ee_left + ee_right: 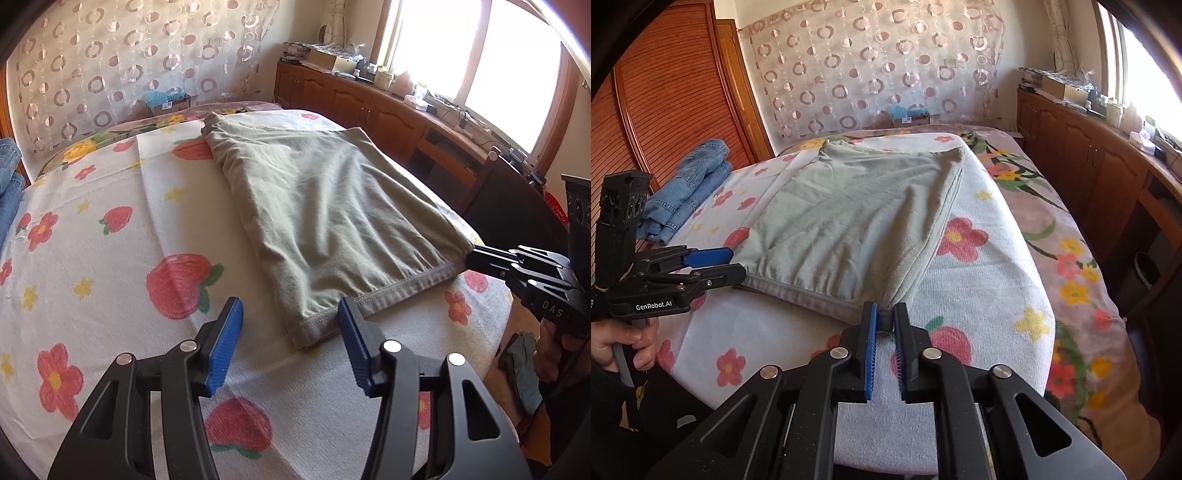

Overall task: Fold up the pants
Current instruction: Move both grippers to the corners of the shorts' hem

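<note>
Pale green pants (325, 206) lie folded flat on a flowered towel (110, 258) spread over the bed. My left gripper (291, 328) is open and low at the near hem. The hem's left corner lies between its blue pads, and only the right pad touches the cloth. In the right wrist view the pants (849, 214) run away from me, and my right gripper (885, 314) is shut on the hem's right corner, with a dark bit of cloth pinched between the tips. Each gripper also shows in the other's view, the right gripper (471, 256) at the corner and the left gripper (733, 264) astride the hem.
Folded blue jeans (690, 184) sit on the bed's far left, by a wooden wardrobe (665, 110). A long wooden cabinet (369, 103) with clutter runs under the window on the right. A cardboard box (166, 103) stands at the far end. A person's hand (624, 343) holds the left handle.
</note>
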{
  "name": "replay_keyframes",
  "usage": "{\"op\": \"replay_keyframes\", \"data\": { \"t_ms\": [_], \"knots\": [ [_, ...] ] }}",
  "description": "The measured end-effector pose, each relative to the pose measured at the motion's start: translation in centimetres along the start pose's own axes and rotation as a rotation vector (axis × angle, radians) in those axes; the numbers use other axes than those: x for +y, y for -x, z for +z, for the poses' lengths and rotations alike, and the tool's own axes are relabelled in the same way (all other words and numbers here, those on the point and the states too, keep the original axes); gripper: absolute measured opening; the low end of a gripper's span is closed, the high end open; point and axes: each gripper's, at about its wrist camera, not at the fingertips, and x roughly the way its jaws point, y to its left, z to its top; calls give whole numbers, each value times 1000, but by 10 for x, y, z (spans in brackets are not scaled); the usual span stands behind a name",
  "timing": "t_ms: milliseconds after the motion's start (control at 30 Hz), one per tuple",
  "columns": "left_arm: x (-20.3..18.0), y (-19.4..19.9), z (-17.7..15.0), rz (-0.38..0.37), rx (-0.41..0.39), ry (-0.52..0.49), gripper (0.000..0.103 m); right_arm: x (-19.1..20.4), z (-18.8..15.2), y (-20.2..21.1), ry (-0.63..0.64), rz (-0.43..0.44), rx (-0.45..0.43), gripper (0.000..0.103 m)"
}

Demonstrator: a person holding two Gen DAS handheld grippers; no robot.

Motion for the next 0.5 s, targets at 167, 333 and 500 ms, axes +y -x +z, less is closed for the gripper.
{"op": "replay_keyframes", "data": {
  "t_ms": [167, 333, 500],
  "knots": [
    [-3, 3, 3, 6, -7, -7, 55, 1, -1, 5, 4, -22, -42, 28],
    [-5, 3, 6, 22, -13, -16, 55, 1, -2, -2, 12, -32, -51, 34],
    [-5, 1, 5, 21, -9, -16, 55, -1, -3, -13, 10, -54, -25, 34]
  ]
}}
